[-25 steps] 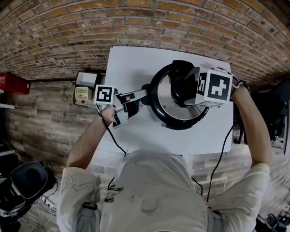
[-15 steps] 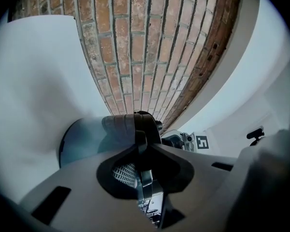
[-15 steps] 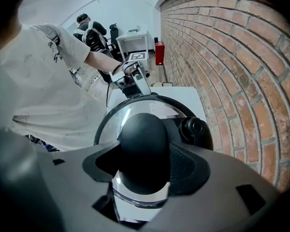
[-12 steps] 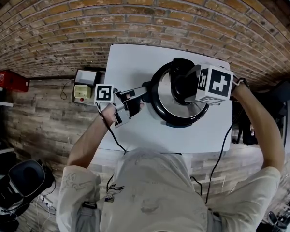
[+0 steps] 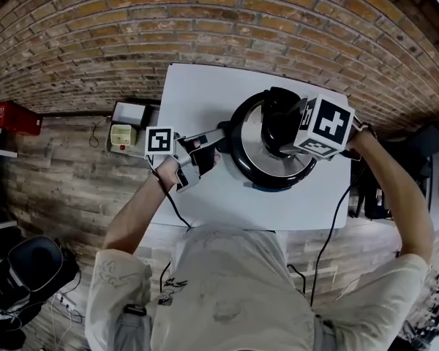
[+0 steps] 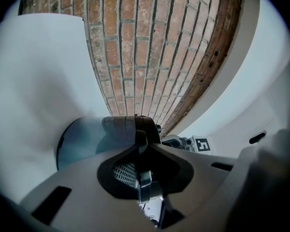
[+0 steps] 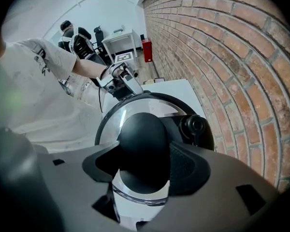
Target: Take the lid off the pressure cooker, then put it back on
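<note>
Left tongs (image 6: 141, 146) just closed on cooker handle (image 6: 121, 125); right tongs (image 7: 144, 151) clamp lid knob (image 7: 142, 132) — rounded knob may slip as it twists.

Lidded pressure cooker (image 6: 79, 141) on white surface (image 5: 205, 93).
Shiny black-rimmed lid (image 5: 257, 165) seated flat, black knob (image 7: 144, 144) centred; side handle (image 6: 123, 125) toward surface's left edge.
</note>
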Available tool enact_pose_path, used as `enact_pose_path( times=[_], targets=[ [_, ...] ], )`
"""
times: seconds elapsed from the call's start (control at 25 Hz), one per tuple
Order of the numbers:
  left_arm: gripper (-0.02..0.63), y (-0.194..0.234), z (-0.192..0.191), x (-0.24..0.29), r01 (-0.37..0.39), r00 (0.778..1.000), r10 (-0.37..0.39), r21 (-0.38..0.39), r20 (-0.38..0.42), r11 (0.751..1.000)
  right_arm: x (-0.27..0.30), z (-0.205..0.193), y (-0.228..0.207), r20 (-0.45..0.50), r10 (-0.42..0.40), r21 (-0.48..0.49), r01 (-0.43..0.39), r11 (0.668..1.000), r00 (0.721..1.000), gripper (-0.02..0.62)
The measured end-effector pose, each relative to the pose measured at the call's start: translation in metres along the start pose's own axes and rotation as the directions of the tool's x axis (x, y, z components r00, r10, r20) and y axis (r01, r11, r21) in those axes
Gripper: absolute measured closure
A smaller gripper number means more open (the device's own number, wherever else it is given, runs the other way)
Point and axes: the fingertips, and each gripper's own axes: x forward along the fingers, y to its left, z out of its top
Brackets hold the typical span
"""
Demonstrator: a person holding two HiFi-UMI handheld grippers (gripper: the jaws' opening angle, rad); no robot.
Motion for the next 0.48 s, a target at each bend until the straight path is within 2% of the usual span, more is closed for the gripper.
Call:
enact_pose_path(
  times=[0.16, 0.32, 0.4, 0.48],
  targets=[
    [0.540, 0.000, 0.001, 0.000, 0.005, 1.000, -0.005, -0.004, 0.009, 1.000, 0.000, 0.000, -0.004, -0.001, -0.027, 0.165, 0.027, 0.986, 1.000, 0.302],
    [0.540, 0.000, 0.000, 0.001, 0.005, 1.000, -0.005, -0.005, 0.013, 1.000, -0.002, -0.002, -0.011, 0.001, -0.077, 0.368, 0.071, 0.927, 0.997, 0.301],
    [0.540, 0.000, 0.000, 0.001, 0.002, 1.000, -0.002, -0.006, 0.017, 1.000, -0.002, -0.003, -0.012, 0.000, -0.090, 0.419, 0.082, 0.904, 0.996, 0.299],
    [0.540, 0.000, 0.001, 0.001, 0.002, 1.000, -0.002, -0.007, 0.024, 1.000, -0.002, -0.003, -0.011, -0.014, -0.089, 0.435, 0.086, 0.897, 0.996, 0.298]
  ],
)
